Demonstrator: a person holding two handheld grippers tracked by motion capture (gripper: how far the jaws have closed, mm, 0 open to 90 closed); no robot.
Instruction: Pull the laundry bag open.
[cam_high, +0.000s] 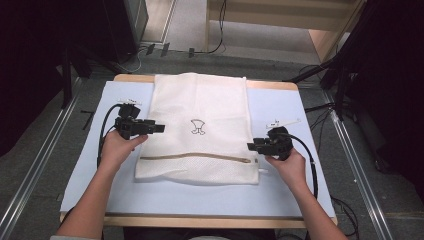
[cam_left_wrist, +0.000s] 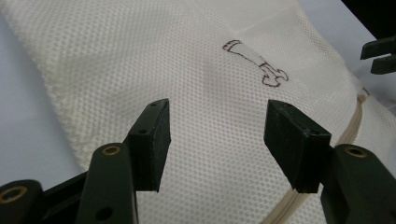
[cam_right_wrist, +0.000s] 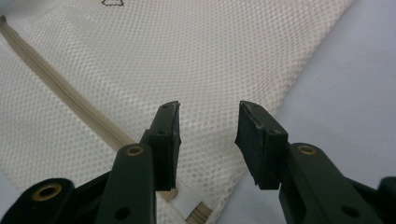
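A white mesh laundry bag (cam_high: 200, 125) lies flat on the table, with a small dark emblem (cam_high: 198, 127) at its middle and a beige zipper (cam_high: 195, 157) running across near its front end. My left gripper (cam_high: 159, 128) hovers over the bag's left edge, open with nothing between its jaws; in the left gripper view (cam_left_wrist: 217, 135) the mesh and emblem (cam_left_wrist: 256, 69) lie beyond them. My right gripper (cam_high: 251, 146) is open at the bag's right edge, just above the zipper's end; in the right gripper view (cam_right_wrist: 208, 135) the zipper (cam_right_wrist: 70, 100) runs to the left.
A pale blue mat (cam_high: 280, 190) covers the wooden table (cam_high: 200, 221). Small white tags lie by the left (cam_high: 131, 101) and right (cam_high: 284, 121) grippers. Black cables trail from both grippers. Dark stands and floor rails flank the table.
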